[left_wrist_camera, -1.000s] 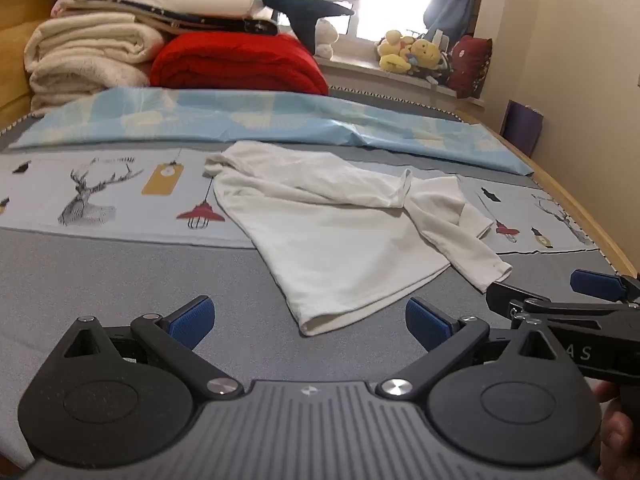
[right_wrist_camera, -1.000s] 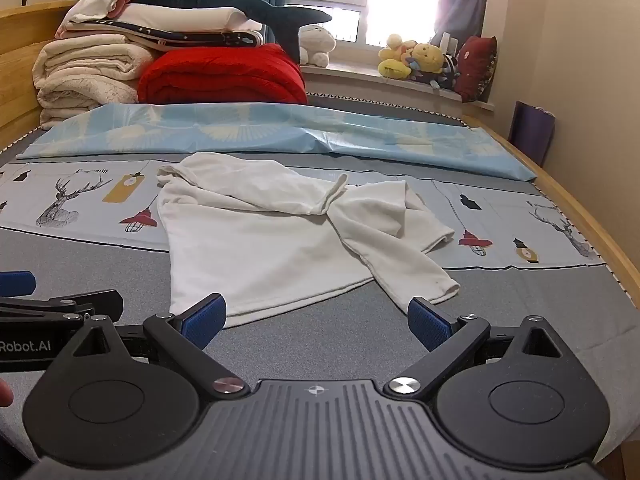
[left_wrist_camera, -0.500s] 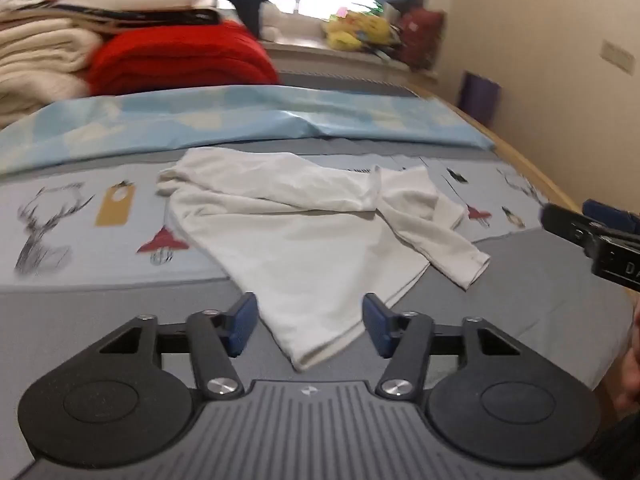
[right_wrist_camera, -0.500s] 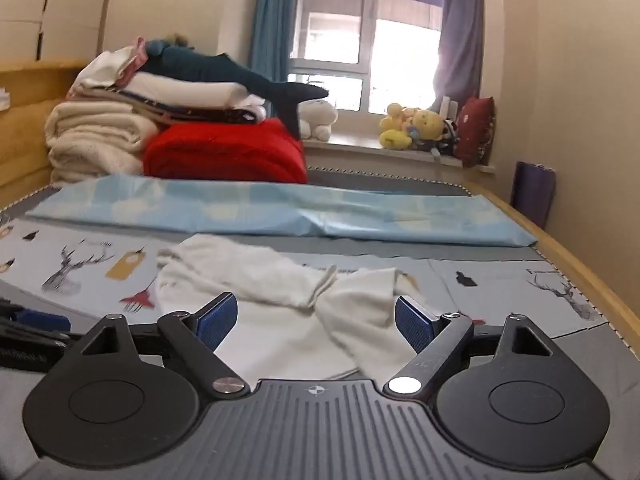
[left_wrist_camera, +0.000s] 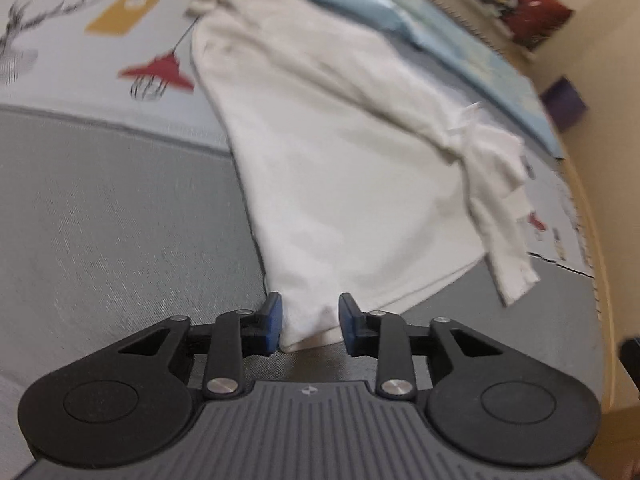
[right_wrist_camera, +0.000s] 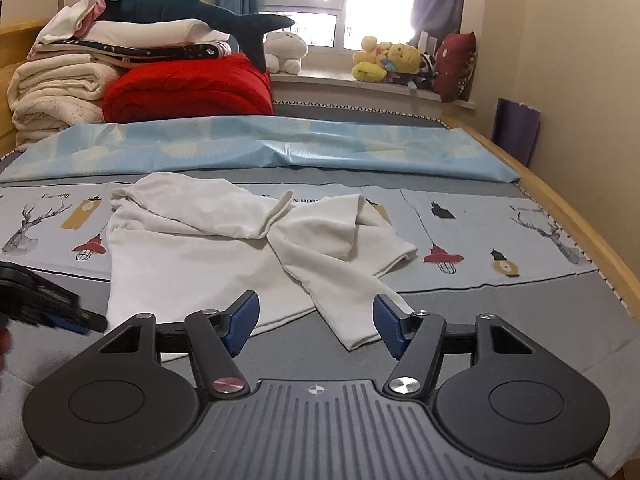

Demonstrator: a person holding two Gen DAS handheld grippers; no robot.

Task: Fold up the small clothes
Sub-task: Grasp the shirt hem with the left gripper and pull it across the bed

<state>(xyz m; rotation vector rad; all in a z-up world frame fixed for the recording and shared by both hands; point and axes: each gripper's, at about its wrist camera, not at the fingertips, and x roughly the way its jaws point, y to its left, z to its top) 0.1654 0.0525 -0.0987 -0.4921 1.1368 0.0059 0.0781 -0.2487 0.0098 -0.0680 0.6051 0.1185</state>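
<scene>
White shirt [right_wrist_camera: 192, 264]: lies crumpled and unfolded on the bed [right_wrist_camera: 500, 320], sleeves tangled; no fold made yet. Left gripper [left_wrist_camera: 310, 322]: jaws closing astride the shirt's near hem corner, pads not yet pressing. Right gripper [right_wrist_camera: 316, 326]: jaws closing, near the sleeve end, holding nothing. All folding remains.

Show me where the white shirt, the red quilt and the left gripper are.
white shirt [left_wrist_camera: 340, 168], left wrist view, middle of its body.
red quilt [right_wrist_camera: 188, 88], right wrist view, its front face.
left gripper [left_wrist_camera: 310, 320], left wrist view, between its closing fingertips.
</scene>
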